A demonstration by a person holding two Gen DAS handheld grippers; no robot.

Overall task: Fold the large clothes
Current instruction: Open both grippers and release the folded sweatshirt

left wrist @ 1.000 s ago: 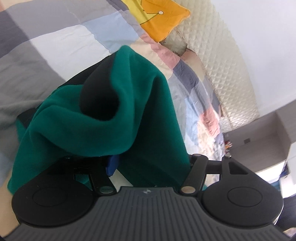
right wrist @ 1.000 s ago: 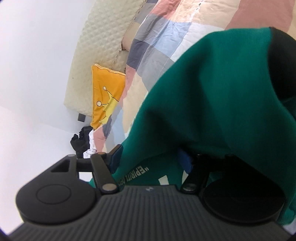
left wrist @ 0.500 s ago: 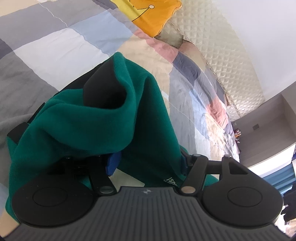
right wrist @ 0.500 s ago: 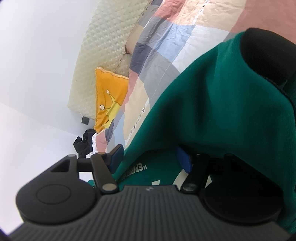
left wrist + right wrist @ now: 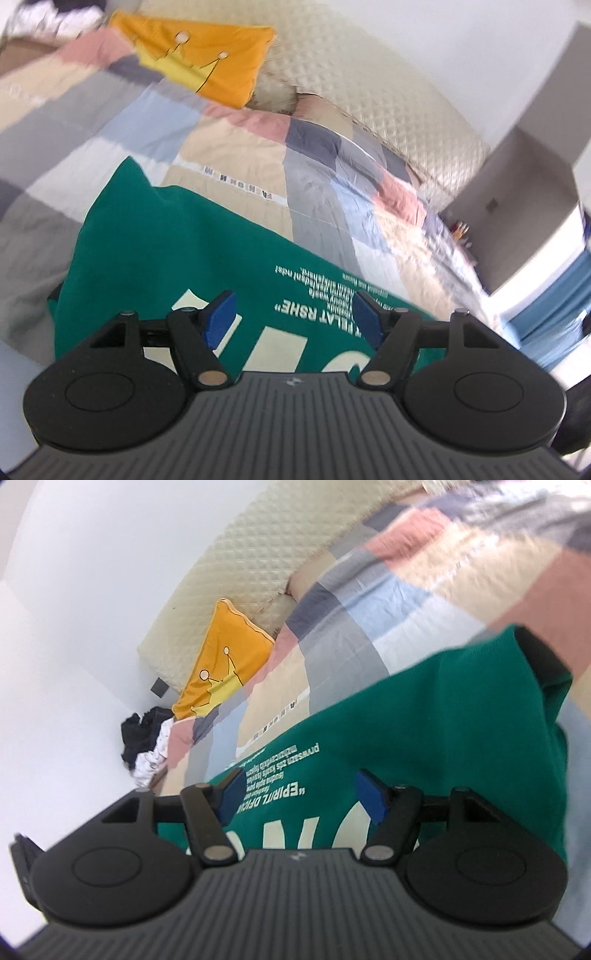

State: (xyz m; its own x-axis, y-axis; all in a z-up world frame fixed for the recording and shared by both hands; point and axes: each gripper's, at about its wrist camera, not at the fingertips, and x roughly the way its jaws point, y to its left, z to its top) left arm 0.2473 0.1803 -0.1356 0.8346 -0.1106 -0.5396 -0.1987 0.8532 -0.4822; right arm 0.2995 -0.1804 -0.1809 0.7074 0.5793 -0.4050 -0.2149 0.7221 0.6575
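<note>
Lying flat on the patchwork bed (image 5: 229, 173), the green sweatshirt (image 5: 177, 251) spreads just beyond the left gripper (image 5: 293, 317) and right gripper (image 5: 299, 794), both with blue pads apart and nothing between them, the left having just widened. Pale print on the sweatshirt, seen upside down, is too blurred to read reliably; an orange cushion (image 5: 207, 62) rests beyond the sweatshirt.

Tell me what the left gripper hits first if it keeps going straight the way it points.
Most likely the green shirt. The left gripper is open with nothing between its blue pads, angled down at the printed front spread on the patchwork quilt. How far off the fabric lies is hard to judge.
</note>
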